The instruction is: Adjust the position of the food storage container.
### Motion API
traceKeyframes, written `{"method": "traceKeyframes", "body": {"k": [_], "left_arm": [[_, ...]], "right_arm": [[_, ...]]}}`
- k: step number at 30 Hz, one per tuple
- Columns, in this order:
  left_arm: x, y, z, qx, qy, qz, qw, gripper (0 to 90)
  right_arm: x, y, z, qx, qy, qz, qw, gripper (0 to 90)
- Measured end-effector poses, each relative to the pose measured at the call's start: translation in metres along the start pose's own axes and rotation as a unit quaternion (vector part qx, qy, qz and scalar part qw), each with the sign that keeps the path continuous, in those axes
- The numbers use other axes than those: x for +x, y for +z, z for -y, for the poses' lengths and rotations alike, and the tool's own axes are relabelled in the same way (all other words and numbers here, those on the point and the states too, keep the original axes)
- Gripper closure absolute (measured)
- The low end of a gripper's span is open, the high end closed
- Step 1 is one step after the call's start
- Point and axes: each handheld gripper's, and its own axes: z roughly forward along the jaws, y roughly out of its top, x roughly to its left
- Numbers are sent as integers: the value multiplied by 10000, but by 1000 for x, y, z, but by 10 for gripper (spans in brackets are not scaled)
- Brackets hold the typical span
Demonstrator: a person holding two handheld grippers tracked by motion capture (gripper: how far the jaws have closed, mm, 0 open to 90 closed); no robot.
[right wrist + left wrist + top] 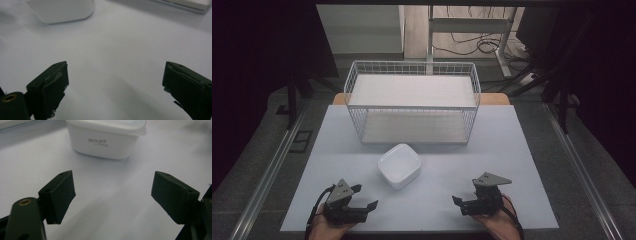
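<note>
A white square lidded tub (399, 165) sits on the pale table (512, 150), just in front of a white wire rack (412, 102). My left gripper (365, 196) rests near the table's front edge, to the left of the tub and nearer the front, open with nothing between its jaws. In the left gripper view the tub (105, 140) stands ahead of the open left gripper (112, 185), apart from it. My right gripper (465, 192) lies at the front right, also open and empty. The right gripper view has the tub (62, 10) at upper left, well beyond the right gripper (115, 72).
The wire rack has two white shelves and stands at the table's back middle; its base (185, 3) edges the right gripper view. Bare tabletop lies between the grippers. Metal rails (272, 165) run along both sides of the table, and cables (472, 42) lie on the floor behind.
</note>
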Motion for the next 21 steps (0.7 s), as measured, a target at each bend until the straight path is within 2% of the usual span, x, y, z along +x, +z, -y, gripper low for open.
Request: {"method": "traceKeyframes", "body": {"k": [4,6,7,8,9,10,11,13,15,16,17,18,21], "left_arm": [[7,4,-7,-37,-10,-43,10000,239],[9,5,-8,-42,-30,-22,10000,273],[11,7,-9,-35,-62,-18,10000,273],[14,10,-11,-25,-54,46,10000,291],[14,10,-11,-25,-54,46,10000,303],[16,13,-13,6,-64,-8,10000,333],[16,13,-13,6,-64,-8,10000,355],[19,15,-15,-12,-63,-43,10000,424],[21,17,-17,-40,-65,-74,9999,458],[25,21,-20,-72,-131,-19,9999,540],[25,21,-20,-72,-131,-19,9999,583],[30,26,-21,-77,-213,-5,9997,638],[33,31,-24,-17,-229,-58,9997,776]], "right_arm": [[1,9,-17,-98,-125,-42,9999,198],[0,14,-24,-131,-131,-158,9997,239],[0,14,-24,-131,-131,-158,9997,239],[0,20,-33,-130,-215,-189,9995,298],[0,20,-33,-130,-215,-189,9995,298],[-1,26,-41,-109,-223,-277,9993,369],[-1,26,-41,-109,-223,-277,9993,369],[-1,36,-51,-58,-276,-403,9988,467],[-1,39,-55,-24,-310,-460,9985,499],[0,49,-64,-45,-407,-550,9976,576],[0,49,-64,-45,-407,-550,9976,576],[2,57,-73,-31,-579,-529,9969,646],[3,69,-86,-19,-668,-477,9966,776]]}}
